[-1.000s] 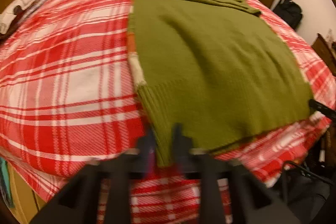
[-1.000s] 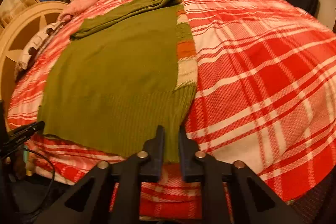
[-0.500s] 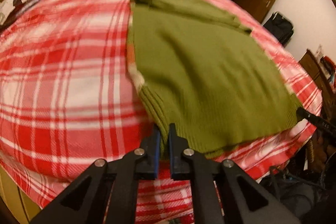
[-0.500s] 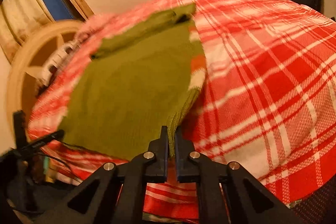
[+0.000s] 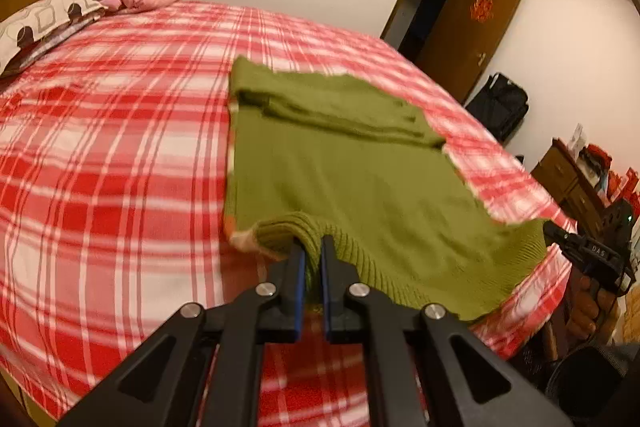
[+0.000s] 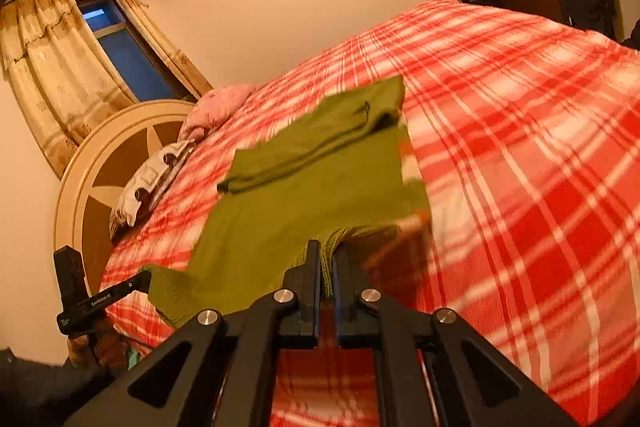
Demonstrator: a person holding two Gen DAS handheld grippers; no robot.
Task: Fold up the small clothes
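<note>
Bedroom, red plaid bed (image 5: 100, 163). Green sweater (image 5: 360, 179) spread flat there, sleeves folded across far end. Left gripper (image 5: 313, 251) and right gripper (image 6: 327, 259) fingers pinching ribbed hem corners, raised. Probably mid-fold: next, carry hem toward collar, keeping corners level.

- "DAS" stands in pale letters on the black body of the right gripper (image 5: 550, 231), seen at the right edge of the left wrist view.
- "GenRobot.AI" runs in small white print along the black body of the left gripper (image 6: 145, 275), seen at the left edge of the right wrist view.
- A red ornament (image 5: 481, 9) hangs on the brown door (image 5: 460, 39); its characters are too small to read.
</note>
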